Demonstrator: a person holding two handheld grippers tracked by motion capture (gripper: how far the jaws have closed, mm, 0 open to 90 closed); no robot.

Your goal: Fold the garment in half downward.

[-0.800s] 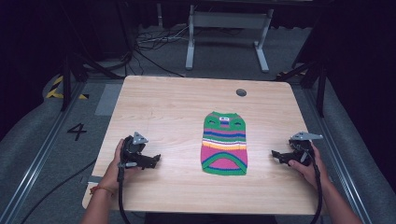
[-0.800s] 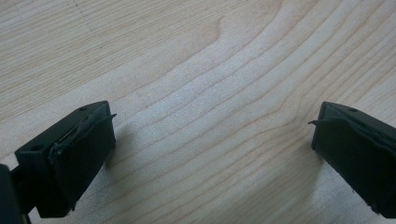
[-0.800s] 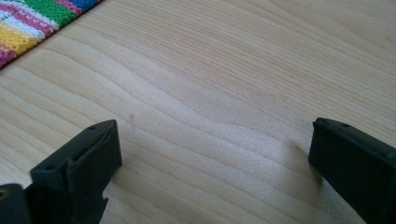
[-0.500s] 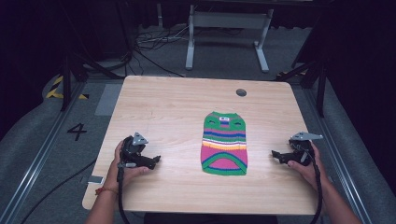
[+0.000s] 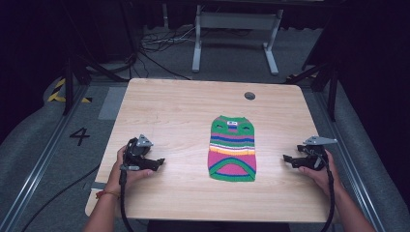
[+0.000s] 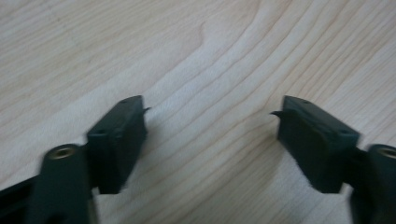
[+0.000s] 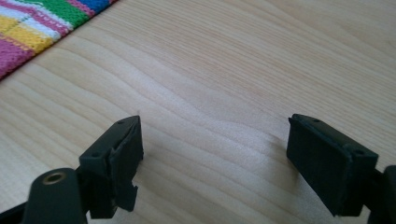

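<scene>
- On the wooden table (image 5: 174,111), a small striped knitted garment (image 5: 232,149) lies flat, right of the table's middle, with its green collar end pointing away from the person.
- Left of the garment, well apart from it, the left gripper (image 5: 157,164) rests low over bare wood, held in the person's left hand (image 5: 126,166); its jaws point toward the garment.
- Seen from the left gripper view, the left gripper (image 6: 210,114) has its jaws standing wide apart with bare wood grain between them and nothing held.
- Right of the garment, near but not touching it, the right gripper (image 5: 286,159) sits by the table's right edge in the right hand (image 5: 323,169), jaws aimed at the garment.
- Its own view shows the right gripper (image 7: 215,128) gaping wide and empty, with the garment (image 7: 42,25) at the upper left corner.
- Beyond the garment, a round grey grommet (image 5: 249,95) sits near the table's far edge.
- Nothing lies between either gripper and the garment.
- Farther behind it, a white metal frame (image 5: 234,29) and loose cables (image 5: 154,46) stand on the floor.
</scene>
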